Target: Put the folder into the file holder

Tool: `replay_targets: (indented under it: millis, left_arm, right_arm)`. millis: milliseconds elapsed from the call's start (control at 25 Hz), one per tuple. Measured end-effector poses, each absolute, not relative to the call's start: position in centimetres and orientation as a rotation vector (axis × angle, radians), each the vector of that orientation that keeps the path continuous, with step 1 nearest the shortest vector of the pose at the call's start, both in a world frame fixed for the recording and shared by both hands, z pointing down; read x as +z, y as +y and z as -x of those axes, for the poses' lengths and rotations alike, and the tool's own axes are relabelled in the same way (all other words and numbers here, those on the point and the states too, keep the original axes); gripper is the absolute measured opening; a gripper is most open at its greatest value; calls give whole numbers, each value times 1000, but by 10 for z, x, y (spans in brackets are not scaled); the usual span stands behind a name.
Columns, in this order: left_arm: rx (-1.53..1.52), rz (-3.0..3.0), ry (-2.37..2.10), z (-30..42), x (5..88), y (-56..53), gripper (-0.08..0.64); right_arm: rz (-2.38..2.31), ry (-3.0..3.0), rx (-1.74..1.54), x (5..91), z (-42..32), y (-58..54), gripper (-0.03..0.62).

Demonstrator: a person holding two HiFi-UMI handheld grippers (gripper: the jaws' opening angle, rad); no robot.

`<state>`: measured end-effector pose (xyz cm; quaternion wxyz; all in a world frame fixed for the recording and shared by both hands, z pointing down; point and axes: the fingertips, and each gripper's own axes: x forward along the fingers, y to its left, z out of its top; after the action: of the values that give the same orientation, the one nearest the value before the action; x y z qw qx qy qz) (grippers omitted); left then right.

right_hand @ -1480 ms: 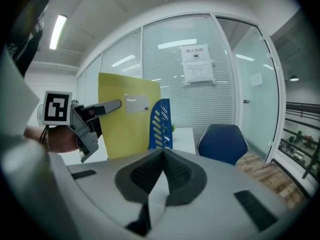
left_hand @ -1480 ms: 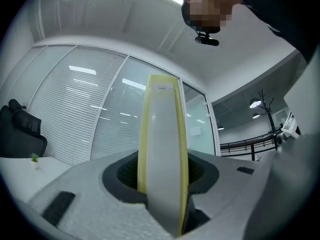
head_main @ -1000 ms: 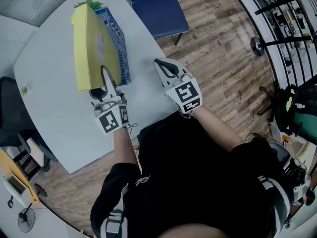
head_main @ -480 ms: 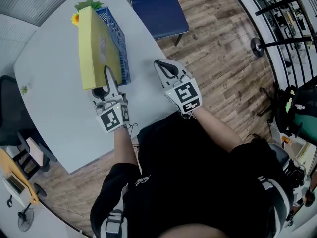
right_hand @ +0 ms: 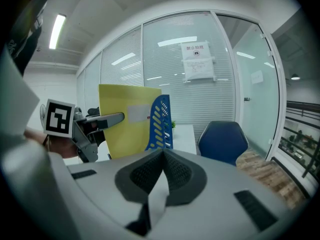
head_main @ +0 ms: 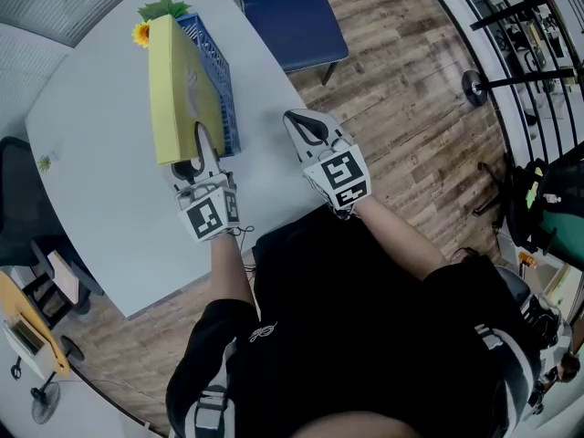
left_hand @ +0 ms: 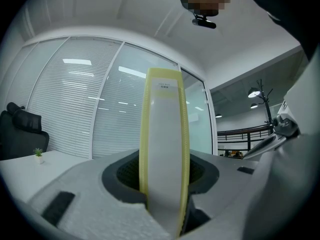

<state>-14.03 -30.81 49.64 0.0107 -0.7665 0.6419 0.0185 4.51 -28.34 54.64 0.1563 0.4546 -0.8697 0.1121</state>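
A yellow folder stands on edge over the white table, its far end beside the blue file holder, just left of it. My left gripper is shut on the folder's near edge; in the left gripper view the folder's spine fills the gap between the jaws. The right gripper rests near the table's right edge, shut with nothing in it. From the right gripper view I see the folder, the file holder and the left gripper to the left.
The white table ends close in front of the person. A small sunflower plant stands behind the holder. A blue chair sits past the table's right side, a black chair at the left.
The left gripper has shifted the folder slightly right, closer to the file holder, uncovering the sunflower. The right gripper has not moved.
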Motion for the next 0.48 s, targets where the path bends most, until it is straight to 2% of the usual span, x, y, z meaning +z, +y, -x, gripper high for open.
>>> replay_targets:
  millis: [480]
  left_arm:
    - [24,2399,2024,137,509,-304,184]
  right_arm:
    - [-1294,-2496,304,546,-50,-280,5]
